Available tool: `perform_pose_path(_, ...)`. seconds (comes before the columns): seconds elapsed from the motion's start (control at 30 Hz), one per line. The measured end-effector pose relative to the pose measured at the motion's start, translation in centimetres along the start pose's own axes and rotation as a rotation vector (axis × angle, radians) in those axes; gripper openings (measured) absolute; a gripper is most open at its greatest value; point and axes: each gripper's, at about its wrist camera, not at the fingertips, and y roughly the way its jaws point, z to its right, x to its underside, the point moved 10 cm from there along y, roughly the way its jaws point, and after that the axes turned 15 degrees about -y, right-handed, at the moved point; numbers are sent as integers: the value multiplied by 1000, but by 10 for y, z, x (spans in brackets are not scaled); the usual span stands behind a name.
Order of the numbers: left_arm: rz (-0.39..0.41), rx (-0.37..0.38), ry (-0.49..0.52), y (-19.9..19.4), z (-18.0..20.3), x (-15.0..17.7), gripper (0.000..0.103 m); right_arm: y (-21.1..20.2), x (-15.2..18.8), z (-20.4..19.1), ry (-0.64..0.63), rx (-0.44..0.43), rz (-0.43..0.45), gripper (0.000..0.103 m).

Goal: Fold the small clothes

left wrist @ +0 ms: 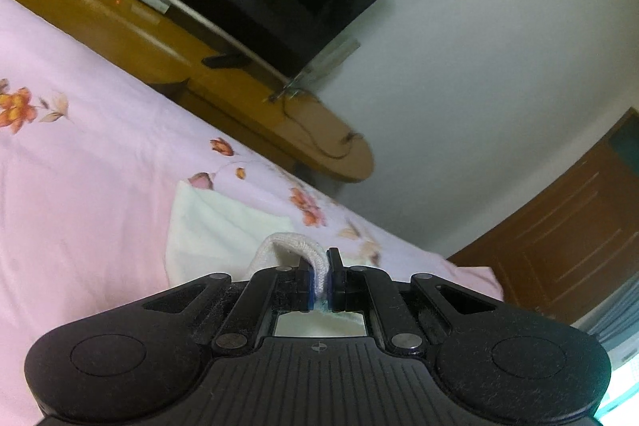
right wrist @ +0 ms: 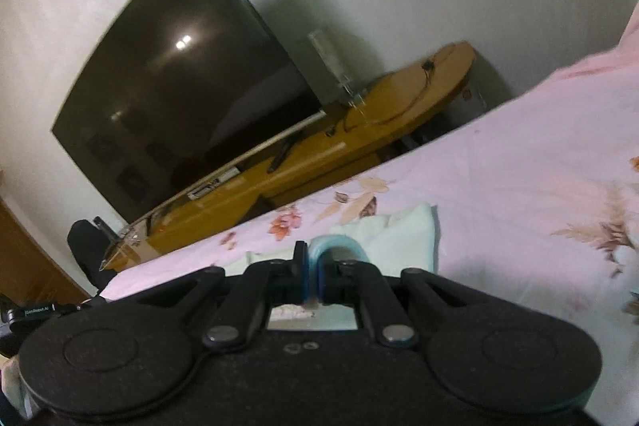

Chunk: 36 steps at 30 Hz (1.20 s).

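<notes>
A small pale garment (left wrist: 215, 226) lies on the pink flowered bedsheet (left wrist: 80, 166). In the left wrist view my left gripper (left wrist: 319, 268) is shut on a white ribbed edge of the garment (left wrist: 287, 244), which loops up out of the jaws. In the right wrist view my right gripper (right wrist: 313, 266) is shut on a light blue edge (right wrist: 339, 242) of the same garment (right wrist: 403, 238), which arches over the right finger. The cloth under both grippers is hidden by their black bodies.
A large dark television (right wrist: 179, 82) leans on a white wall above a long wooden stand (right wrist: 359, 130) beyond the bed's edge. A cable (left wrist: 319, 142) lies on the stand. A brown wooden door (left wrist: 567, 238) stands at the right.
</notes>
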Motion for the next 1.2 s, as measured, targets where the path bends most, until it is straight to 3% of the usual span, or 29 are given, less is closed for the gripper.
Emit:
perform_pose_path(0.2,-62,-67,-5,72,-26,-18,5,59,14,29,72,25,-54,6)
perform_pose_path(0.4,-39,-76,-91,112,-55,-28,6,102,20,54,75,64,-102,8)
perform_pose_path(0.47,-39,-44,-154,117,-63,-32,20,110,18,60,67,90,-77,30)
perform_pose_path(0.5,-25,-32,-169,116,-65,-35,49,110,16,63,66,104,-56,34)
perform_pose_path(0.53,-2,-23,-164,114,-64,-38,70,109,13,65,59,113,-36,42)
perform_pose_path(0.57,27,-24,-138,111,-62,-43,74,106,11,66,47,122,-18,48)
perform_pose_path(0.67,29,-32,-67,104,-56,-48,74,99,8,66,12,106,-3,45)
perform_pose_path(0.8,-12,-108,121,107,-44,-42,73,99,8,65,-60,112,-30,43)
perform_pose_path(0.83,-24,-122,160,109,-41,-40,63,101,6,64,-75,115,-38,42)
perform_pose_path(0.93,-86,-166,233,121,-37,-34,46,108,5,58,-144,118,-70,38)
perform_pose_path(1.1,-133,-272,372,137,-31,-27,46,126,11,50,-267,147,-154,26)
perform_pose_path(1.17,-136,-286,403,139,-27,-28,46,131,14,47,-310,153,-177,14)
perform_pose_path(1.2,-136,-288,410,136,-26,-27,35,132,15,46,-327,159,-180,9)
